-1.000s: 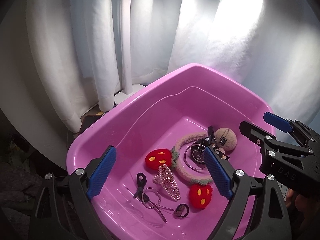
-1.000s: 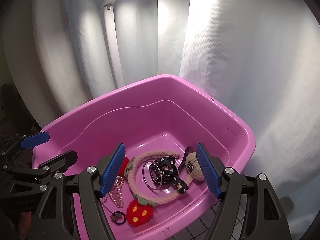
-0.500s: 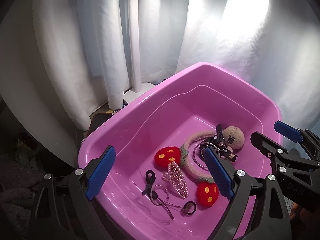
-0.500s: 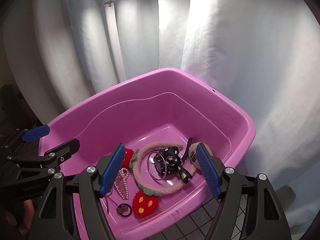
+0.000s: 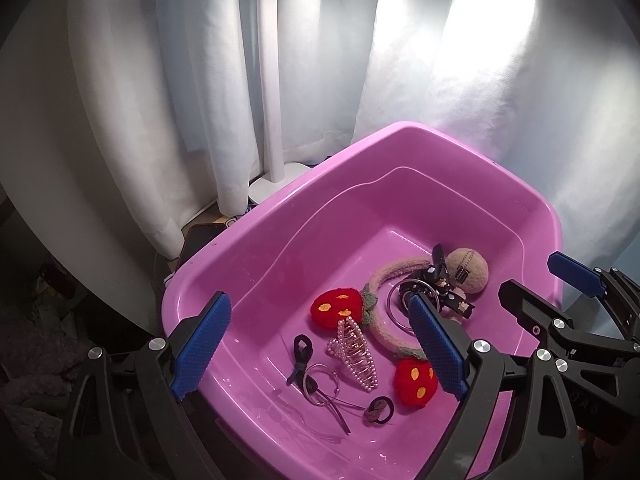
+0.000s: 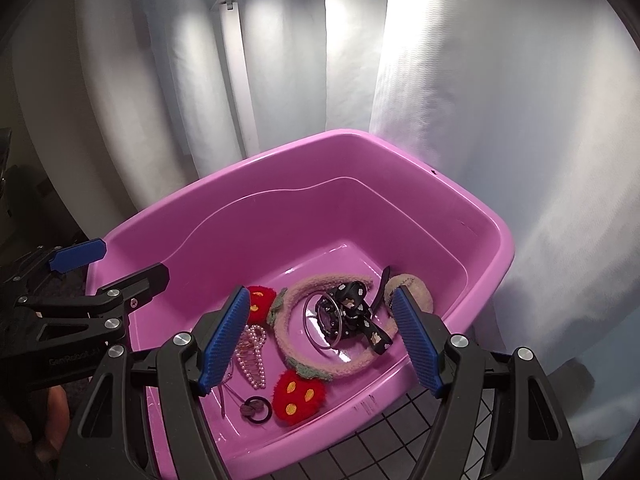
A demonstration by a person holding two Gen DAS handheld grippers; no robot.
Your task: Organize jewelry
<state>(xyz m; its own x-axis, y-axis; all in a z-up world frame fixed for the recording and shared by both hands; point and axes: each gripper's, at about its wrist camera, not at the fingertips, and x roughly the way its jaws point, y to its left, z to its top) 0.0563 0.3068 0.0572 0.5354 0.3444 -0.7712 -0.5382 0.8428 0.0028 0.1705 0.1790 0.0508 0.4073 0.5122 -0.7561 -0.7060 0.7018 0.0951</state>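
While left gripper (image 5: 320, 346) gapes; right gripper (image 6: 322, 336) gapes above pink tub (image 6: 460, 200).

The glossy pink plastic tub (image 5: 532, 216) holds a beige fuzzy headband (image 6: 288, 344) with red strawberries dotted yellow and green leaves, a pale pink pearl hair claw (image 5: 354, 346), a black ribbon bow (image 6: 356, 312) with white flowers, and a beige felt ball (image 5: 468, 270).

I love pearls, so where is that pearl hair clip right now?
The pearl hair clip lies on the pink tub floor, between the two red strawberry puffs, beside the fuzzy headband.
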